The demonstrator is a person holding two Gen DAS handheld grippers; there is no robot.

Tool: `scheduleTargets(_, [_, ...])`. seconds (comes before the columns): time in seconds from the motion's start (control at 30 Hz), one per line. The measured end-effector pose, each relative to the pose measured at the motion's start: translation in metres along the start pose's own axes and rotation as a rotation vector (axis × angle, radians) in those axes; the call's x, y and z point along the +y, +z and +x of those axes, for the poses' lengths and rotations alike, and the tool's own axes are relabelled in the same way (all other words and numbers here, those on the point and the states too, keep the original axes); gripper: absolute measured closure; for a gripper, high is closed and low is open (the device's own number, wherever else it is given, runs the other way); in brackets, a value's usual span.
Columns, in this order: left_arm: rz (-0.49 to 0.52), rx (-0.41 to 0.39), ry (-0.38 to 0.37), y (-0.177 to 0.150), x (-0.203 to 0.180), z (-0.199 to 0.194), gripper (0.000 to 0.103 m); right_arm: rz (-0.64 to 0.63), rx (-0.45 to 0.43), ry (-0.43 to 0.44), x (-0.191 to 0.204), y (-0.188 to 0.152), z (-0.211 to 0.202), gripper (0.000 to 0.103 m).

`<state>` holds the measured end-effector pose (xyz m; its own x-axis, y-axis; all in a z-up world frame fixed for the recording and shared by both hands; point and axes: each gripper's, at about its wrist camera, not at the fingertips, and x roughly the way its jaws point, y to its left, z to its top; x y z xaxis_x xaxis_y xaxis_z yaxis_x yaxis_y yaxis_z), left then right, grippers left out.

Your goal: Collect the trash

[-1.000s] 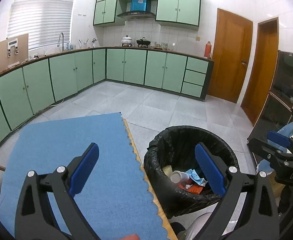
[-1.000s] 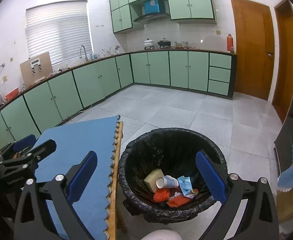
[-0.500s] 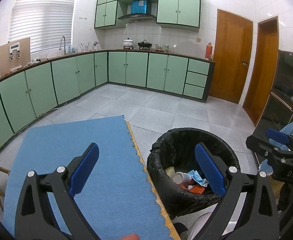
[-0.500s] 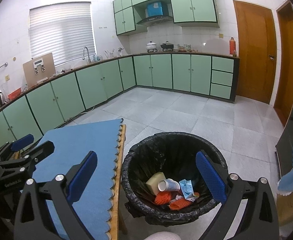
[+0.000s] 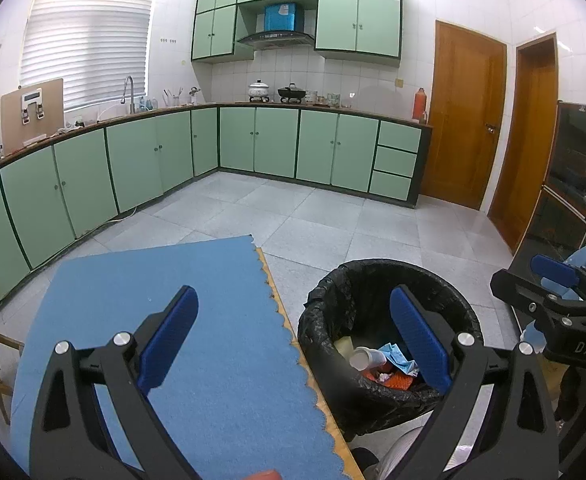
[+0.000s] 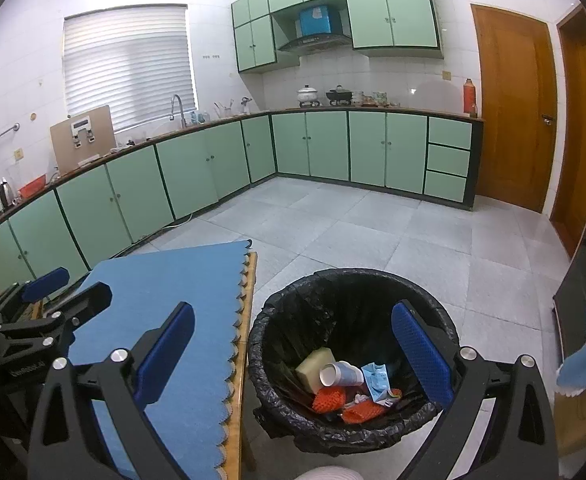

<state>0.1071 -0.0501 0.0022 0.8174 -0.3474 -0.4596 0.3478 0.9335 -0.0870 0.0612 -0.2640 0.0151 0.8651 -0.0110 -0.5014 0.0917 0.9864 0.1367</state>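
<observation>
The trash lies at the bottom of the bin [image 6: 353,280], which has a black bag as lining and stands on the tiled floor [image 6: 373,232] just beside the desk: a white paper cup [image 6: 339,374] on its side, a pale yellow sponge [image 6: 313,366], a crumpled blue wrapper [image 6: 375,378] and two orange net pieces [image 6: 327,398]. The desk carries a blue mat [image 5: 197,320] with a wavy edge. The left tool [image 5: 293,336] and the right tool [image 6: 293,340] are both wide open and hold nothing — each hangs over the desk edge and the bin. Behind are green cabinets [image 5: 277,140] and a wooden door [image 5: 465,120].
</observation>
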Motion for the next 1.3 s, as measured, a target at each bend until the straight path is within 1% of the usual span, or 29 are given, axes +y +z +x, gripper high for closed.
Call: scheduleTargets(1.3, [0.003, -0.001, 0.002, 0.0035, 0.0012, -0.0034, 0.009, 0.0, -0.001, 0.004, 0.0011, -0.0013, 0.0004, 0.006])
